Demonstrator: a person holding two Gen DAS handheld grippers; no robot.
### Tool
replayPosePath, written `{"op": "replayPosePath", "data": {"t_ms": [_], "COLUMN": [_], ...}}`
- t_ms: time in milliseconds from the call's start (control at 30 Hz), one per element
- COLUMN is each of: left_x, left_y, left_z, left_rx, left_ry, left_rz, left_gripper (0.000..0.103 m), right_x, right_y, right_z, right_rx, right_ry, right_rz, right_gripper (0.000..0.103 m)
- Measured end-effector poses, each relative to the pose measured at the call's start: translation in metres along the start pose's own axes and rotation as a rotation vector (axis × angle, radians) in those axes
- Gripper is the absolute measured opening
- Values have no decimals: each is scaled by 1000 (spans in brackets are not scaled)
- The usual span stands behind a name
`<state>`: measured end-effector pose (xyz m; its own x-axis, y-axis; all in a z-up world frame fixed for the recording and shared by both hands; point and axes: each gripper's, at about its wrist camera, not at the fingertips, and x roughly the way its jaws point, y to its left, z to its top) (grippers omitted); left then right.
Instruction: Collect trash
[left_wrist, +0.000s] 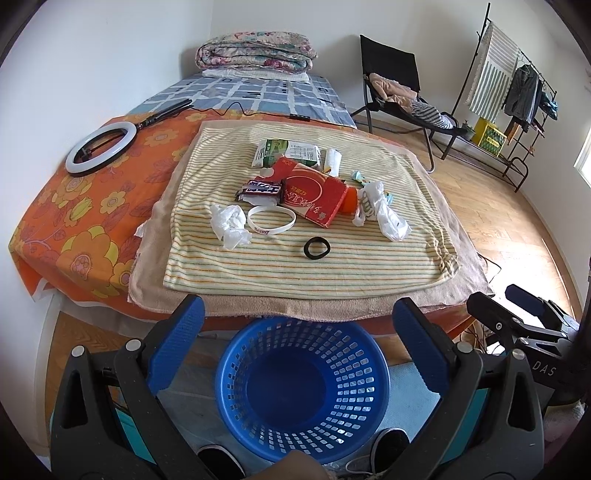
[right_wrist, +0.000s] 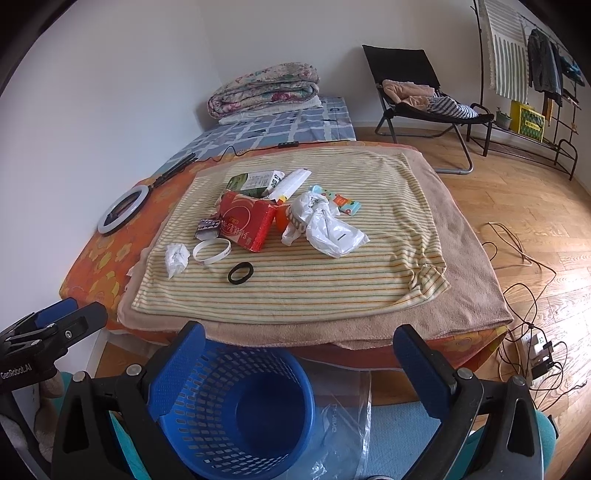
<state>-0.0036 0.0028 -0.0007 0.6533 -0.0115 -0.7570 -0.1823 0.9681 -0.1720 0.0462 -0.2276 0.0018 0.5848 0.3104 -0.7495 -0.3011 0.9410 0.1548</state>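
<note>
The left gripper is held wide open above the blue basket; trash is scattered on the striped towel.

Open striped towel before the litter pile; basket mouth seemingly unobstructed

A blue perforated basket stands upright and empty on the floor, just before the bed's near edge. On the striped towel lies the trash: a red carton on its side in the middle, a dark candy wrapper touching its left end, and a green-and-white packet behind it. A crumpled white tissue lies to the left, beside a white wristband. A crumpled white plastic bag lies right of the carton, and a black ring sits apart, nearest the basket.
</note>
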Motion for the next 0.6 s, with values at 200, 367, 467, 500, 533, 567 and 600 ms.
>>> {"op": "replayPosePath", "data": {"t_ms": [200,367,467,500,533,567,600], "left_x": [0,-1,-2,-2,-2,-1,-2], "left_y": [-1,-1,-1,0,-1,-1,-1], "left_z": [-1,0,0,0,0,0,0], "left_rx": [1,1,1,1,3,4,4], "left_ry": [-3,-5,-3,-3,-4,-5,-5], "left_rz": [4,8,7,7,8,9,9], "left_gripper": [103,103,103,103,103,103,103], "right_x": [0,0,-1,0,0,1,2], "right_y": [3,2,1,1,0,0,0], "right_z": [-1,0,0,0,-1,-1,-1], "right_rx": [-21,-16,-14,-10,-7,-5,-4], "right_ry": [-2,-7,-12,-12,-11,-6,-1], "right_rz": [-20,-33,-21,-24,-22,-11,-2], "right_gripper": [103,103,103,103,103,103,103]}}
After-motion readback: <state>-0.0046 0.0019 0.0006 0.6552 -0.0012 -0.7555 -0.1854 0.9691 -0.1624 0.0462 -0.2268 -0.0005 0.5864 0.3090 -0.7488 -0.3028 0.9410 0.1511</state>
